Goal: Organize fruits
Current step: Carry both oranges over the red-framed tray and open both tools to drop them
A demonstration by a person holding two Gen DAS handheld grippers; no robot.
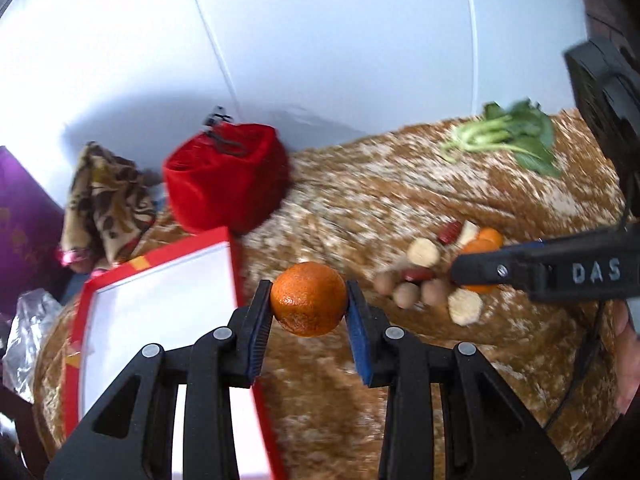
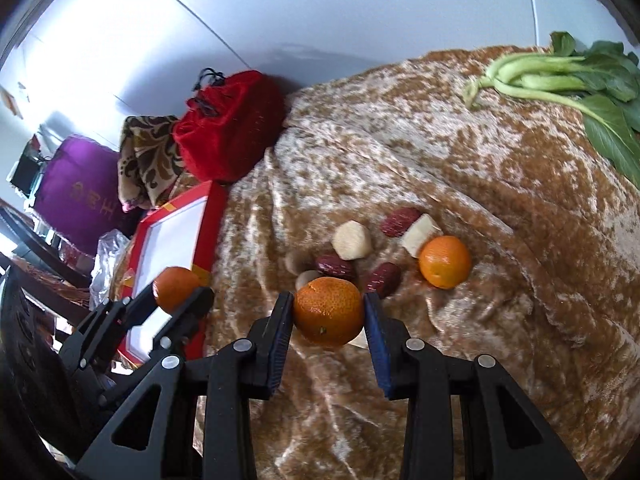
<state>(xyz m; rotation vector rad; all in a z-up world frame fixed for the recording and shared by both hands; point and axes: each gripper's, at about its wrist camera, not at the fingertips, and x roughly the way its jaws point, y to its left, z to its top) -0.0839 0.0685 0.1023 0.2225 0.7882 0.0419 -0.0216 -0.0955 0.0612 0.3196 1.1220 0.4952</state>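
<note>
On brown mottled cloth (image 2: 440, 152): one red-rimmed tray (image 2: 168, 240); three mandarins, one loose (image 2: 445, 262), one clamped between narrowly parted jaws of left gripper (image 1: 308, 306), one likewise in right gripper (image 2: 329, 312), both seemingly lifted; three red dates (image 2: 400, 222); perhaps three pale chunks (image 2: 352, 240).

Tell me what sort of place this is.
Probably a lived-in room at home, not a workshop: a brown patterned cloth covers the table, a red velvet pouch and folded fabric sit against a plain white wall, and a purple cushion lies behind.
</note>
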